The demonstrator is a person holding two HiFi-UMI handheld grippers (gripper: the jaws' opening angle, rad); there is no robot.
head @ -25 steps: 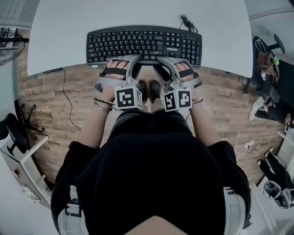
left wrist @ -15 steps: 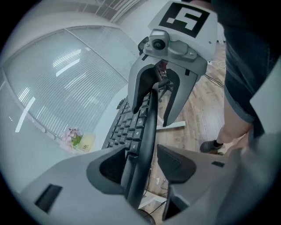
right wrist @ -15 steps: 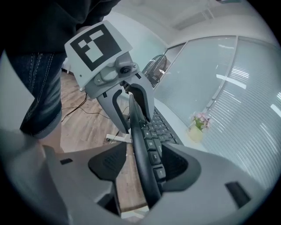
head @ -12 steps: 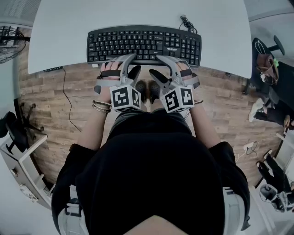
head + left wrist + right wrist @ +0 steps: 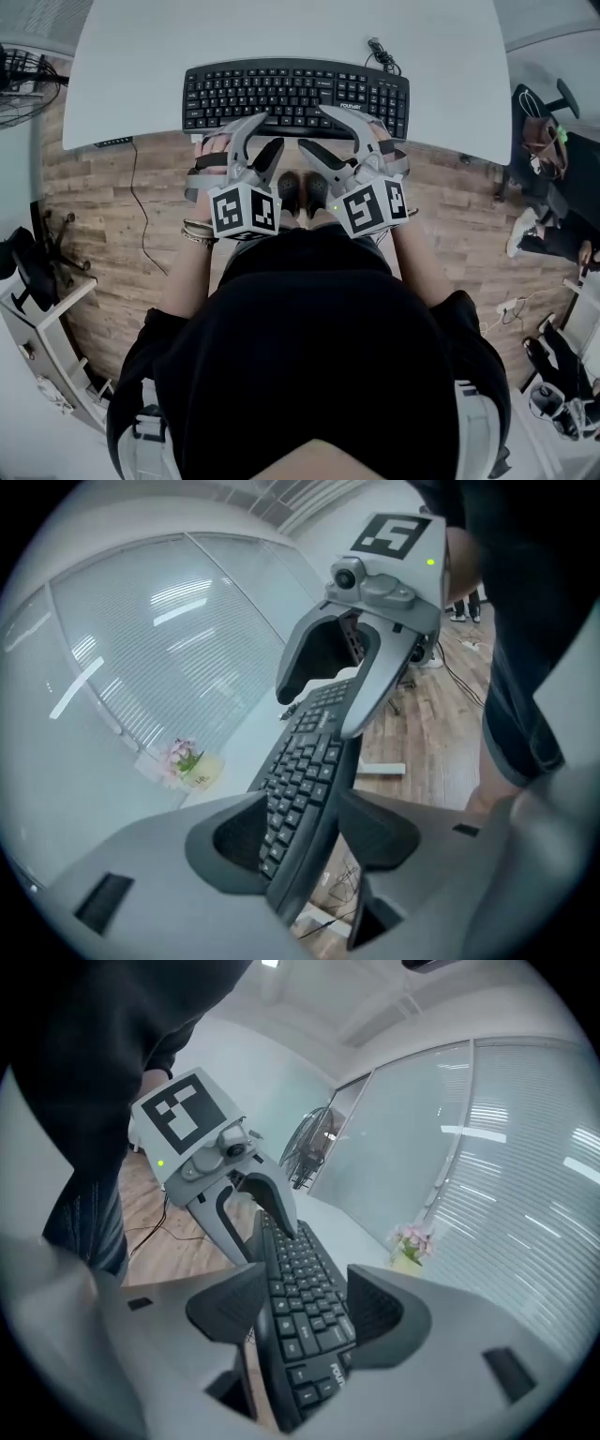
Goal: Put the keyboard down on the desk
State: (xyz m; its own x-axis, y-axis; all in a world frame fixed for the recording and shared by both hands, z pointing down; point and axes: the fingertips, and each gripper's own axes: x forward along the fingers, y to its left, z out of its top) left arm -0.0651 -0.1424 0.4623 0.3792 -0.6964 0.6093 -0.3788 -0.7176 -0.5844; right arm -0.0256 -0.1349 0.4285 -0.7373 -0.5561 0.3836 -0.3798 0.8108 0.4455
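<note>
Black full-size plastic keyboard (image 5: 295,94) lies flat on the white round-cornered desk (image 5: 281,33), its front edge about flush with the desk's 6 o'clock edge. Bare desktop is free at 12, 9 and 3 o'clock of it; a black cable bundle (image 5: 380,47) sits at 1 o'clock. Left gripper (image 5: 266,131) and right gripper (image 5: 315,127): jaws have just been opening and stand wide. Each straddles the keyboard's front edge, pads clear of it. Wood-plank floor (image 5: 103,197) lies open below.
</note>
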